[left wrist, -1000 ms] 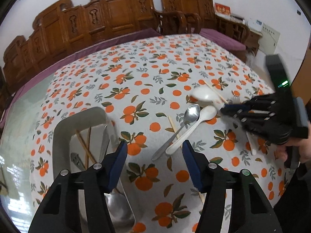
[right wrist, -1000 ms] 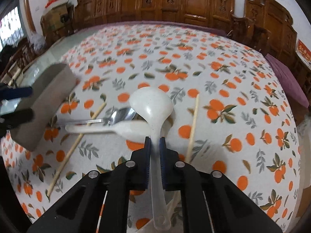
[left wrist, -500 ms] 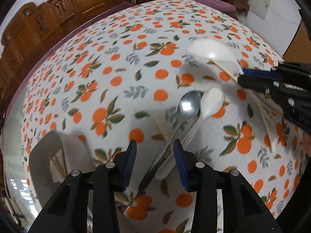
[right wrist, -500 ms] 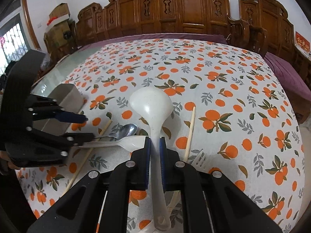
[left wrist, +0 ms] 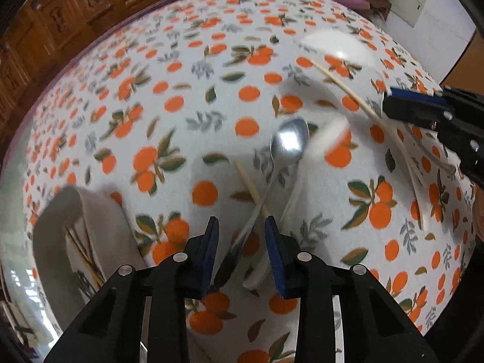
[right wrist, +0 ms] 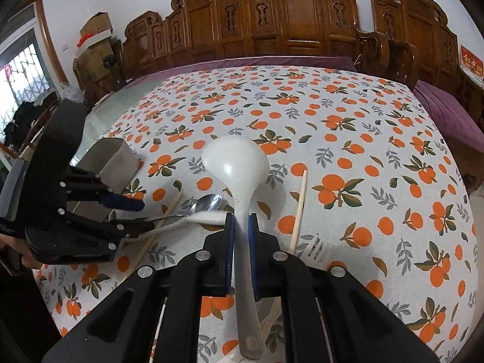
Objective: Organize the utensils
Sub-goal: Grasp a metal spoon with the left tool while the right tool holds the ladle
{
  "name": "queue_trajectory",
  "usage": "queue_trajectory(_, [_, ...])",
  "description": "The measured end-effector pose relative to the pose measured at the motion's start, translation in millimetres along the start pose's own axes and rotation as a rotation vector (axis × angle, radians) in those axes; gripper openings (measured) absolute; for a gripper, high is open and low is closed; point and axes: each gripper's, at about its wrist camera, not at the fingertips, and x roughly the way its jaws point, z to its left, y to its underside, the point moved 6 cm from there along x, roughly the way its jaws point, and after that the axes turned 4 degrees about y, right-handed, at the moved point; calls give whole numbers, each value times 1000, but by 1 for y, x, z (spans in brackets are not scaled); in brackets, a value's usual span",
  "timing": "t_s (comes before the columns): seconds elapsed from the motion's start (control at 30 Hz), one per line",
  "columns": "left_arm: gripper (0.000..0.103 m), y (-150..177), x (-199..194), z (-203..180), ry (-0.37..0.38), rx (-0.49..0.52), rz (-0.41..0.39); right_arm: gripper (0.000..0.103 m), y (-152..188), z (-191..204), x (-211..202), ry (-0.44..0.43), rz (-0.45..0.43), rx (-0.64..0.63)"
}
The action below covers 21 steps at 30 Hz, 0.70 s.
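White ladle (right wrist: 234, 163), silver spoon (left wrist: 289, 142), orange-print tablecloth (right wrist: 348, 139)

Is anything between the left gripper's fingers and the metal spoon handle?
The left gripper straddles the metal spoon, but the white spoon's handle lies between the fingers too, and a chopstick crosses beneath.

No legible text anywhere, red sign (right wrist: 471, 67) by the wall — gold characters, too blurred to read

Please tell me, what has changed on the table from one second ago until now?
The left gripper came down over the metal spoon and white spoon; its jaws have been closing around both handles. The right gripper stayed shut on the white ladle.
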Motion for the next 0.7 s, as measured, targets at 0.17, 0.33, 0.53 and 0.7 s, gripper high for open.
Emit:
queue_trajectory(0.17, [25, 3, 3, -1, 9, -3, -12, 11, 0, 1, 1, 5, 3, -4])
queue_trajectory(0.33, [7, 4, 1, -8, -2, 21, -23, 11, 1, 3, 2, 8, 8, -12])
queue_trajectory(0.53, [7, 18, -19, -5, 0, -31, -106, 11, 6, 11, 5, 16, 20, -20])
queue_trajectory(0.7, [7, 29, -44, -1, 13, -81, -184, 11, 9, 19, 6, 19, 29, -29])
